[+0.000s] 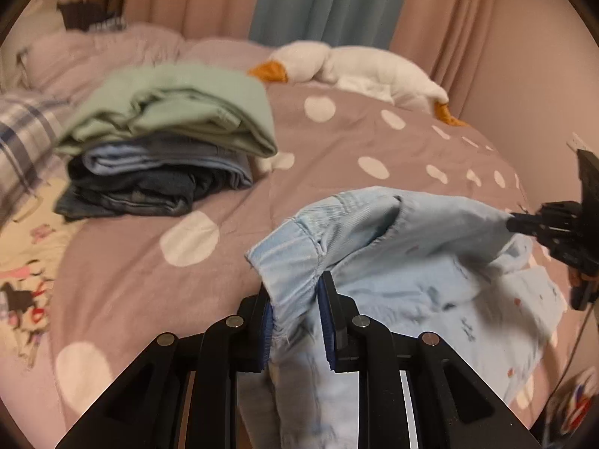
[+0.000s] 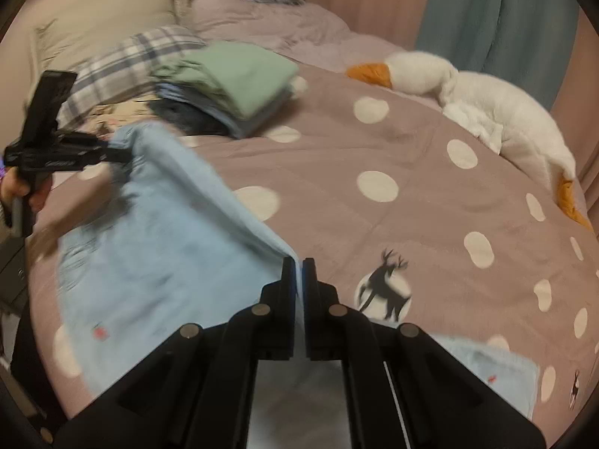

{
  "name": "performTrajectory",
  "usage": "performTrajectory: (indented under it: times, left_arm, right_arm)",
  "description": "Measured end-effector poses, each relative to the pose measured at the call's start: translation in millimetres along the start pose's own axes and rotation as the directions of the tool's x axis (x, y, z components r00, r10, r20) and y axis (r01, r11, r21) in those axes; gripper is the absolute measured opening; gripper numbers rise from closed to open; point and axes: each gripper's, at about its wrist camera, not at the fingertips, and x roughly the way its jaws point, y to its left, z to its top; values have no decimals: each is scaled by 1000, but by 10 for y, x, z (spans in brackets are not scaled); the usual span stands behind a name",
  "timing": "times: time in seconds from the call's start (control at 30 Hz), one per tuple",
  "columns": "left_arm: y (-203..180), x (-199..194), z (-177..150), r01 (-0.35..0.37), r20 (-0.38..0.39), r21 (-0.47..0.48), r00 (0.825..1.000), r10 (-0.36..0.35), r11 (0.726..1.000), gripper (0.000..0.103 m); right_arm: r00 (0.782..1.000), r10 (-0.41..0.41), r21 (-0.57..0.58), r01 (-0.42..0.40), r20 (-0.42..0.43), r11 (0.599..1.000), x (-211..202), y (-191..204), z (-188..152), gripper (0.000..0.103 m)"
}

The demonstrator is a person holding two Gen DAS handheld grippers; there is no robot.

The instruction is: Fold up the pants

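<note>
Left gripper [image 1: 295, 292]: jaws clamped on the gathered waistband of the pants [image 1: 393, 254], blue pads pressing the bunched cloth from both sides. Right gripper [image 2: 298, 265]: jaws closed nearly together on a thin edge of the same pants [image 2: 157, 247]; in the left wrist view it appears at the right margin [image 1: 513, 222], pinching the far end of the waistband.

The pants, pale blue with small printed marks, hang stretched between the two grippers above the bed; the waistband runs taut from one tool to the other, and the lower cloth drapes down over the bedspread [image 1: 337, 142]. Blur hides whether the legs lie flat.

The bedspread is mauve with large white dots and, in the right wrist view, a deer silhouette [image 2: 385, 292] just right of the gripper.

Behind the pants, well apart, a stack of folded clothes [image 1: 164, 149] rests on the bedspread: green on top, blue beneath, dark at the bottom. A plaid pillow [image 2: 127, 63] lies beside the stack. A white plush goose [image 2: 483, 101] with an orange beak lies along the far edge, near the curtains [image 1: 329, 0].
</note>
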Motion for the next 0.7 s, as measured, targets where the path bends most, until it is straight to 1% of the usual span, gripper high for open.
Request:
performTrajectory:
  times: [0.03,0.1,0.17,0.2,0.27,0.3,0.33,0.37,0.4,0.43,0.47,0.5,0.53,0.57,0.6,0.63,0.67,0.7]
  left_arm:
    - [-68,-121,-92,-17,24,23,1000,17,1000,22]
    - [-150,-264,-245,-32,48,42,998,30,999,22]
    - [-177,-351,-414,-43,47,41,998,41,998,23]
    - [-173,-370,-497,-47,36,30,998,46,998,24]
    - [-151,-390,-717,-48,-2,-15,999,47,999,28]
    - [-145,-388,-803,-63,-22,-28,998,62,998,29]
    - [-105,-371,-935,-88,-60,-64,995,84,994,29]
    - [-67,-370,-1025,-101,-85,-103,992,92,990,29]
    - [-34,-380,-1081,-102,-97,-130,991,90,986,29]
    - [6,-418,-1138,-93,-98,-179,992,77,979,29]
    - [61,-489,-1177,-41,-75,-261,997,22,965,29]
    - [89,-531,-1184,-5,-54,-302,998,-12,953,29]
    - [111,-585,-1191,45,-17,-355,998,-55,934,29]
    - [132,-625,-1192,98,19,-405,995,-99,909,29]
    - [145,-637,-1215,135,36,-436,991,-132,890,29]
    - [154,-585,-1225,174,41,-483,984,-176,858,29]
    - [155,-511,-1229,197,34,-512,977,-209,836,29]
    - [127,-447,-1235,200,19,-536,974,-225,820,29]
  right_arm:
    - [1000,3,0,-3,5,1000,-60,26,-54,4]
    - [1000,12,0,-12,7,1000,-186,147,-179,4]
    - [1000,15,-2,-15,-4,1000,-257,259,-342,4]
    - [1000,20,-12,-21,-16,1000,-309,386,-474,4]
    - [998,41,-24,-42,-41,999,-291,541,-623,5]
    - [996,56,-34,-58,-63,998,-267,655,-739,5]
    - [994,66,-43,-70,-92,997,-210,768,-863,5]
    - [990,66,-54,-73,-125,996,-138,865,-977,5]
    - [987,67,-61,-76,-148,995,-73,925,-1043,5]
    - [983,62,-67,-75,-173,995,2,991,-1136,5]
    - [981,54,-66,-67,-184,996,49,1027,-1198,5]
    - [982,46,-59,-58,-183,997,67,1033,-1214,6]
    - [984,44,-45,-52,-172,998,59,1022,-1226,8]
    - [986,45,-29,-50,-158,998,44,1010,-1221,9]
    - [989,40,-21,-44,-143,999,25,997,-1212,9]
    - [990,36,-20,-39,-134,999,21,992,-1210,9]
    - [991,34,-18,-36,-127,999,13,1006,-1220,9]
    - [992,31,-15,-33,-124,999,14,1024,-1226,9]
